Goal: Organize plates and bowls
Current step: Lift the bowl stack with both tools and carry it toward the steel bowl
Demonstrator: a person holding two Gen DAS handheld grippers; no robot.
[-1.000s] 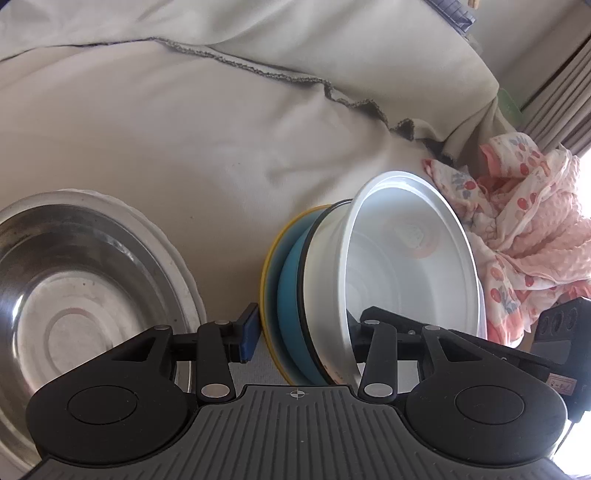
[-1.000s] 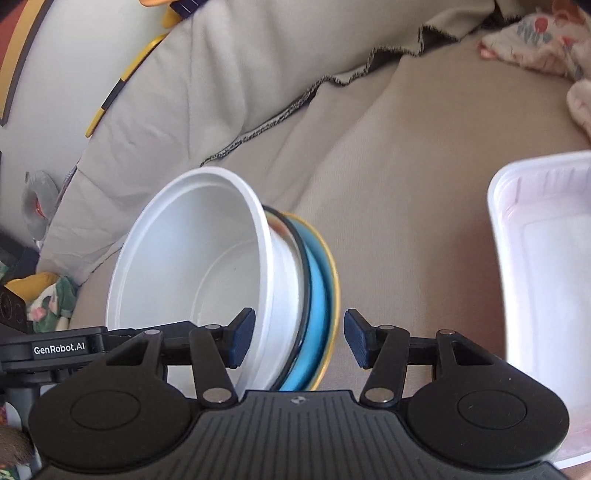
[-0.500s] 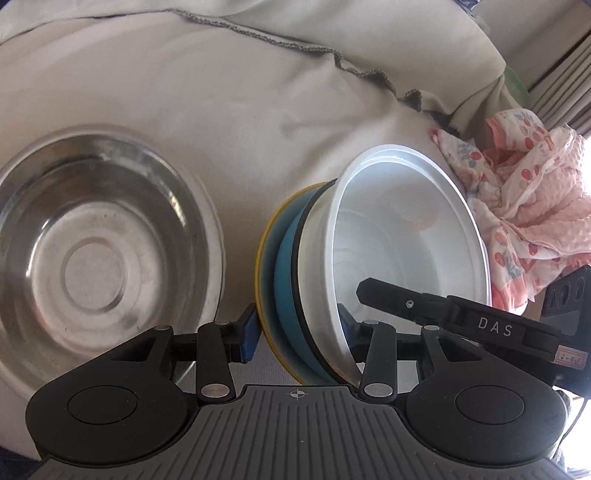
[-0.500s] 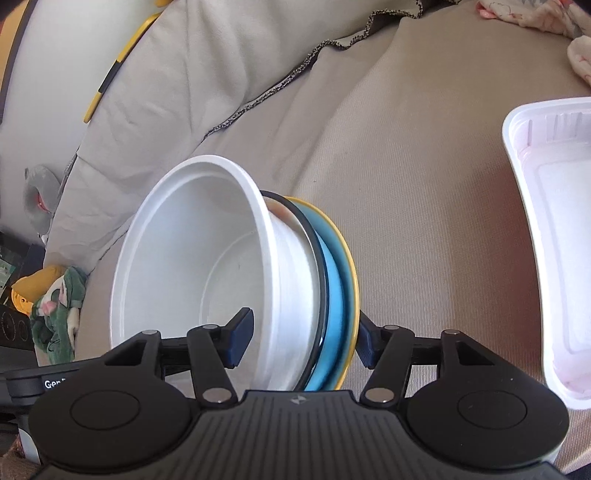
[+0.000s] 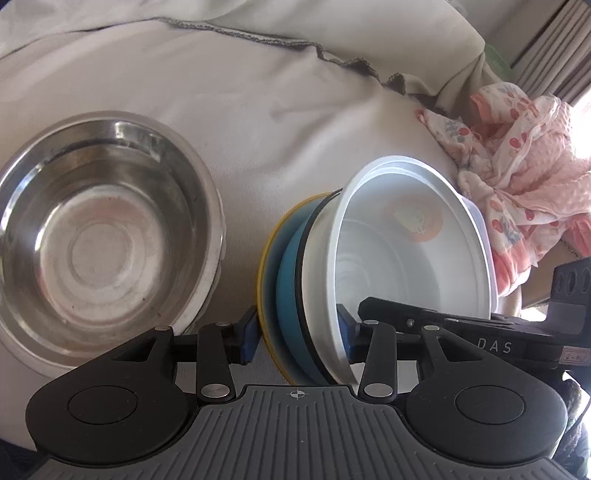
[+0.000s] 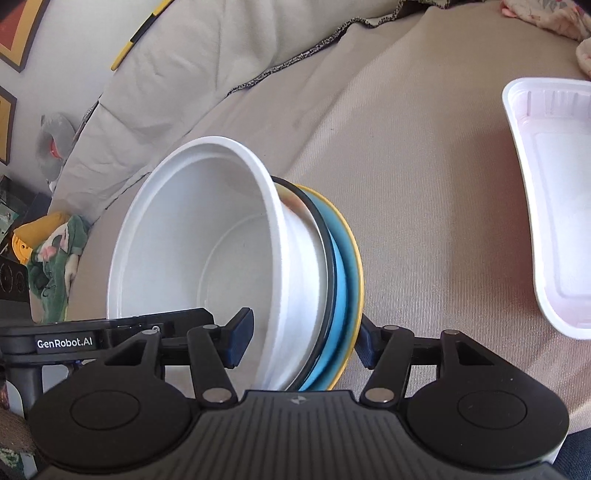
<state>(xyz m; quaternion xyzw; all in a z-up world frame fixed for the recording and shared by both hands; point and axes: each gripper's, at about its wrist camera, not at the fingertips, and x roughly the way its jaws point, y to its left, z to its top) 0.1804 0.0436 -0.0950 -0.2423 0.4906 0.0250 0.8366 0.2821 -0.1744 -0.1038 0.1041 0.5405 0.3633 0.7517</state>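
Observation:
A stack stands on edge above the beige sofa cover: a yellow plate (image 5: 264,288), a blue plate (image 5: 288,291), a black-rimmed white bowl and a white bowl (image 5: 406,266) nested on top. My left gripper (image 5: 297,332) clamps it, one pad behind the yellow plate and one inside the white bowl, its jaws easing open slightly. From the other side my right gripper (image 6: 303,338) holds the same stack, with the white bowl (image 6: 192,251) at its left and the yellow plate (image 6: 354,258) at its right. A steel bowl (image 5: 99,240) lies to the left.
A white plastic tray (image 6: 554,206) lies on the cover at the right. A pink patterned cloth (image 5: 524,166) is bunched at the sofa's far right. The sofa back's cover (image 5: 258,22) rises behind. Green and yellow items (image 6: 51,251) sit beyond the sofa's left end.
Both grippers carried the stack sideways over the sofa with the grip unchanged. The steel bowl has come more fully into the left wrist view. The tray slid toward the right wrist view's edge.

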